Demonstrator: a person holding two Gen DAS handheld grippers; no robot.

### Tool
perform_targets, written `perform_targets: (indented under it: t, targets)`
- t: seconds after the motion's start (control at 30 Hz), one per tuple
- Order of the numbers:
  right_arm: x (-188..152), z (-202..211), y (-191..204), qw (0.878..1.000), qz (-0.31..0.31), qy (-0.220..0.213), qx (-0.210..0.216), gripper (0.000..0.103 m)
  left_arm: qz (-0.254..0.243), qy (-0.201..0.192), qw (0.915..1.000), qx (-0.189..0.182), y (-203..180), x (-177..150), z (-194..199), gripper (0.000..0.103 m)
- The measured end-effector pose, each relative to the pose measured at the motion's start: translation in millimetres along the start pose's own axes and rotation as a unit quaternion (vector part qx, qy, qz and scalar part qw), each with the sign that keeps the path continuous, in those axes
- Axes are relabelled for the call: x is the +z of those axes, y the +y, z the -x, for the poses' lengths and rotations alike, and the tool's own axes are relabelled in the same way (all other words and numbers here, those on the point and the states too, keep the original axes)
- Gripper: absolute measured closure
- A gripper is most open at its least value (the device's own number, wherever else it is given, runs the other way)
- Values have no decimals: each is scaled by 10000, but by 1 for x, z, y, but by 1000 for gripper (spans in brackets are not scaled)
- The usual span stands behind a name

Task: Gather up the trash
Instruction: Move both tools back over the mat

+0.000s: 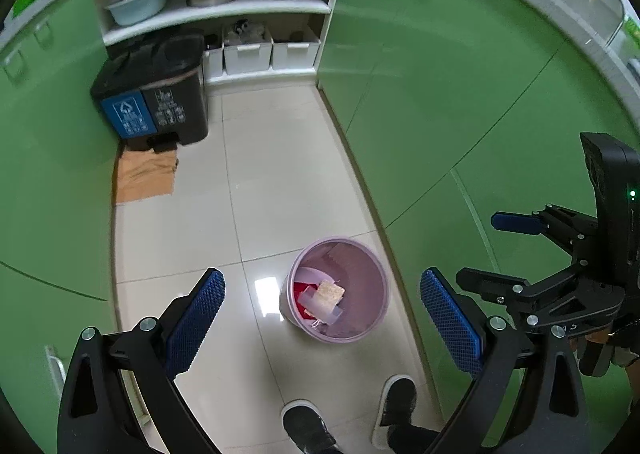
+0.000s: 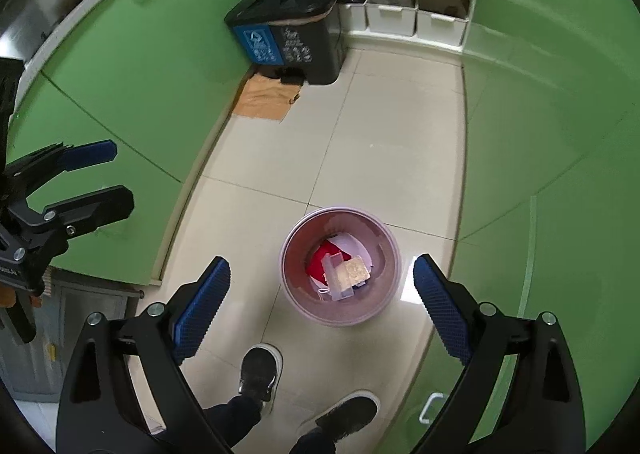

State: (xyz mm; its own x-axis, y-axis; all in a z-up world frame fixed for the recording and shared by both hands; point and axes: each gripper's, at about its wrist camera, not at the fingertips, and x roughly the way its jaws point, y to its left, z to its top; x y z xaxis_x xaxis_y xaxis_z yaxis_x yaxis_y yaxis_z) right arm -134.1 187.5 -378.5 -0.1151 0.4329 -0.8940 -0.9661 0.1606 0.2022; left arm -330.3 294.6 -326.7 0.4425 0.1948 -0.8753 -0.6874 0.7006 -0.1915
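both claws released, nothing held – left gripper [image 1: 322, 318] & right gripper [image 2: 322, 306] hang over pink bin [image 2: 384, 310]; next: scan floor w/ jaws wide – approach trash slowly.

Glossy cream floor tiles [image 1: 280, 173] ran between green cabinet fronts [image 1: 440, 73]. An open white shelf unit [image 1: 224, 9] held pots and white bins. Overhead light reflected off one tile.

Pink bin [image 2: 340, 266], green cabinets [image 2: 132, 93], perhaps beige floor tiles [image 2: 380, 133].
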Motion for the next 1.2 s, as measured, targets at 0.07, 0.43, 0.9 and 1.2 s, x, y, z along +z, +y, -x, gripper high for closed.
perform_targets:
  t: [0.07,0.43,0.9,1.2]
  targets:
    - [4,29,2,9999,-66,-42,-71,12,-26,-17,10000,-9,-8,9,27,8]
    - [13,250,6,9935,-699,-645,-622,5,-746,-159,9967,-268,-102,70,182,8]
    - [-92,438,-108,9484,-2134,-1622,-1692,3,-2279,-543,9651,-1166,-283,117,239,7]
    - [-158,468,-189,9211,-2858,-1538,-2152,3,-2793,-511,9485,-1405,-393,128,218,7]
